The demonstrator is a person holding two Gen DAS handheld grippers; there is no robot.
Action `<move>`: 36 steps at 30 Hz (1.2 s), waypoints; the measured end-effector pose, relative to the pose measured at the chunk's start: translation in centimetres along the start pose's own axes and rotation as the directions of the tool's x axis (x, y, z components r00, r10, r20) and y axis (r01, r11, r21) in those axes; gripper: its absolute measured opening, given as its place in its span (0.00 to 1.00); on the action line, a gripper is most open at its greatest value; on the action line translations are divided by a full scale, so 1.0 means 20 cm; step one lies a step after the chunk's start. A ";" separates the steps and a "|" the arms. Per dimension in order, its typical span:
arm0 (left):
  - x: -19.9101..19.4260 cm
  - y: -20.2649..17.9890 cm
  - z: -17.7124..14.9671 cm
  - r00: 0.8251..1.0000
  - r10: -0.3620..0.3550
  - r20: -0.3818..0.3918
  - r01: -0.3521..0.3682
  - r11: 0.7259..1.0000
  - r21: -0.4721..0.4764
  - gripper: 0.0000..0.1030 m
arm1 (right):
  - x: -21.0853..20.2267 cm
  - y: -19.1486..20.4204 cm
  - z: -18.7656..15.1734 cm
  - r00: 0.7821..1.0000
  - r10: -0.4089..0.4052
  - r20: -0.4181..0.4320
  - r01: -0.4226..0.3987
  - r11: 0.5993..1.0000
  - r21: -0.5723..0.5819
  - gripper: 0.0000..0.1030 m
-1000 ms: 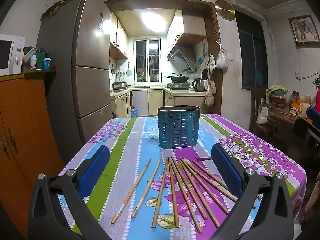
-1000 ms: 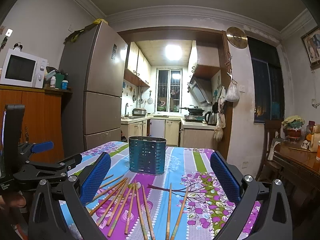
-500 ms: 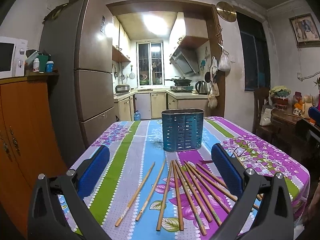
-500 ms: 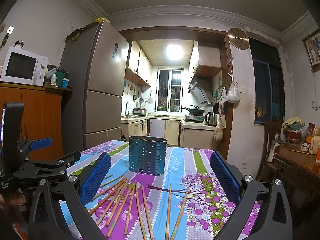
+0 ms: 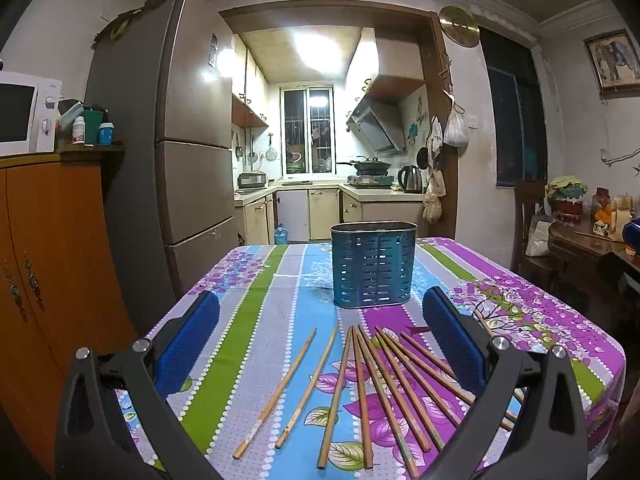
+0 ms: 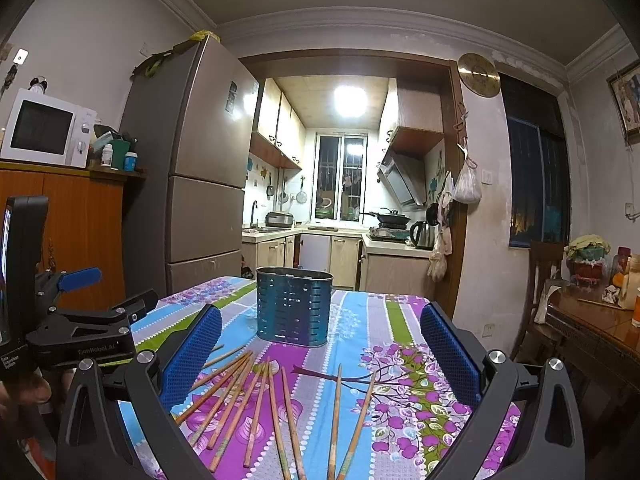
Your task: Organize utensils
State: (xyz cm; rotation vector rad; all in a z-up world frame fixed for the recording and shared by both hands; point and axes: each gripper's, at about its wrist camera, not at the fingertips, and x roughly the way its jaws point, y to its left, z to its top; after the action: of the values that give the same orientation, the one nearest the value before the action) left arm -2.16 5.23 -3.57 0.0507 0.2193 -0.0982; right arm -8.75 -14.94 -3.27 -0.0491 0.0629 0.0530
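Several wooden chopsticks (image 5: 384,384) lie fanned out on the floral tablecloth (image 5: 256,320), near the table's front edge. Behind them stands an empty blue perforated utensil holder (image 5: 373,265). My left gripper (image 5: 320,332) hovers open above the chopsticks with nothing between its blue pads. In the right wrist view the same chopsticks (image 6: 256,404) and the holder (image 6: 294,306) show, and my right gripper (image 6: 320,344) is open and empty above them. The left gripper's body (image 6: 76,332) appears at the left of that view, with a hand on it.
A tall fridge (image 5: 168,160) and an orange cabinet (image 5: 48,264) with a microwave (image 5: 24,112) stand left of the table. A wooden side table (image 6: 592,332) with clutter and a chair (image 6: 540,280) are on the right. The kitchen lies beyond.
Both grippers have tilted slightly, so the table sits a little lower in each view. Chopsticks and holder have not moved; both grippers stay open.
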 end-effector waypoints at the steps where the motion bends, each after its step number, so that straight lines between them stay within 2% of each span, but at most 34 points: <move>1: 0.00 0.00 0.00 1.000 0.001 -0.002 -0.001 1.000 0.002 0.95 | 0.00 0.00 0.00 1.000 0.000 0.000 0.000 1.000 0.000 0.97; 14: 0.04 -0.02 -0.03 1.000 0.003 -0.026 -0.002 0.999 0.035 0.95 | 0.04 -0.03 -0.04 1.000 -0.003 -0.031 0.003 1.000 0.003 0.97; 21: 0.12 0.09 -0.05 0.997 0.050 -0.065 -0.050 0.999 0.005 0.95 | 0.10 -0.04 -0.08 0.997 0.010 -0.071 -0.010 1.000 0.005 0.97; 31: 0.19 0.11 -0.10 0.991 0.062 -0.115 -0.062 0.998 0.002 0.95 | 0.15 -0.03 -0.13 0.994 0.019 -0.103 -0.019 1.000 0.001 0.97; 36: 0.22 0.09 -0.10 0.991 0.075 -0.112 -0.074 0.997 0.007 0.95 | 0.17 -0.04 -0.14 0.994 0.014 -0.110 -0.014 1.000 0.002 0.97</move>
State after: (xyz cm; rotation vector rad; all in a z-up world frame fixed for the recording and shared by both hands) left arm 1.89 6.82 -6.41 0.0669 0.3290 -0.0213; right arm -5.53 -15.80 -6.19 -0.0505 0.1737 0.0641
